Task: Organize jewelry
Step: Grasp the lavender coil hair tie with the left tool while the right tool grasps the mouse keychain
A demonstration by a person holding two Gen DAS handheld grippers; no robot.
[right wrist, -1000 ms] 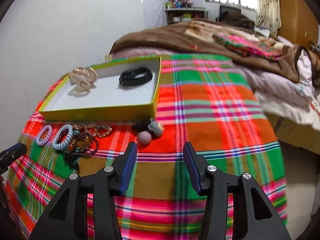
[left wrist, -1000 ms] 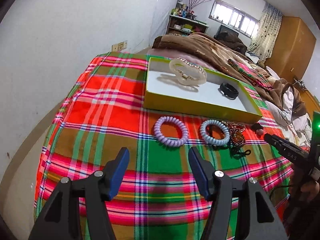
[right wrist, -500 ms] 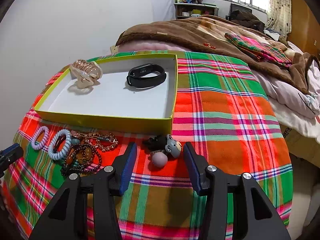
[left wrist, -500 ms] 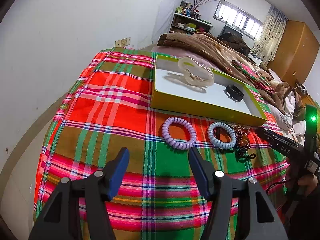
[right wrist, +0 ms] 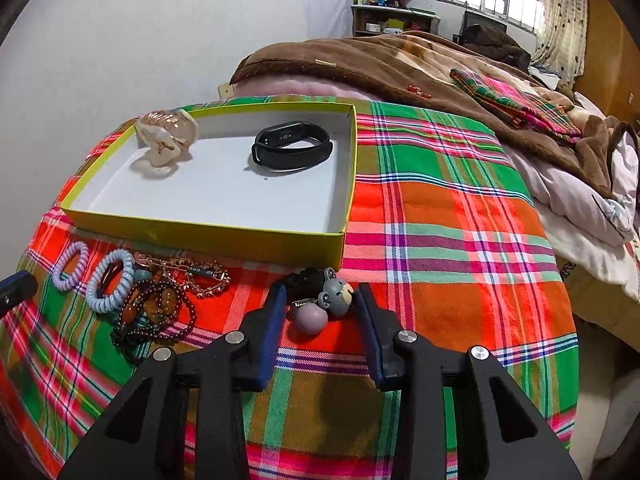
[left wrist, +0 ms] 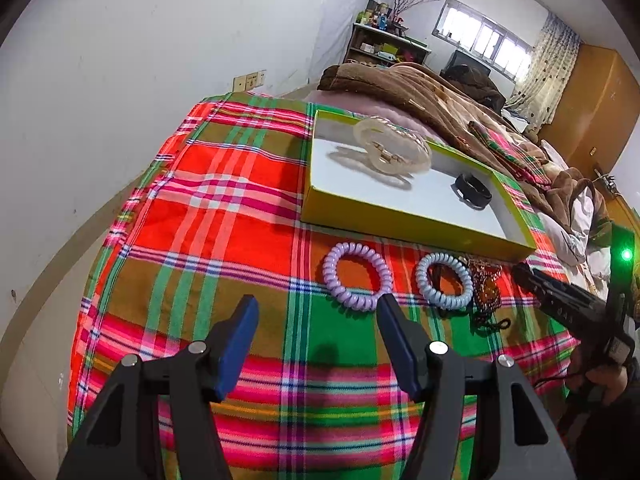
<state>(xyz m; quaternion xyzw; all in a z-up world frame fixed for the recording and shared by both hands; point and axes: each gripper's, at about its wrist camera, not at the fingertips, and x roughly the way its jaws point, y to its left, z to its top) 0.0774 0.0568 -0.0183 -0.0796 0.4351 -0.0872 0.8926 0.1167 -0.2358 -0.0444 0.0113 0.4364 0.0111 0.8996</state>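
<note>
A yellow-green box with a white floor holds a clear hair claw and a black wristband. In front of it on the plaid cloth lie a purple coil hair tie, a light blue coil tie, a heap of bead bracelets and a gold chain, and a grey mouse charm with a pink ball. My right gripper is open with its fingers on either side of the charm. My left gripper is open, just short of the purple tie.
The plaid cloth covers the bed end. A brown blanket and folded bedding lie behind the box. A white wall runs along the left. My right gripper's body shows at the right of the left wrist view.
My right gripper has moved forward and down until its fingers flank the mouse charm. My left gripper has drifted slightly closer to the purple tie. Both stay open.
</note>
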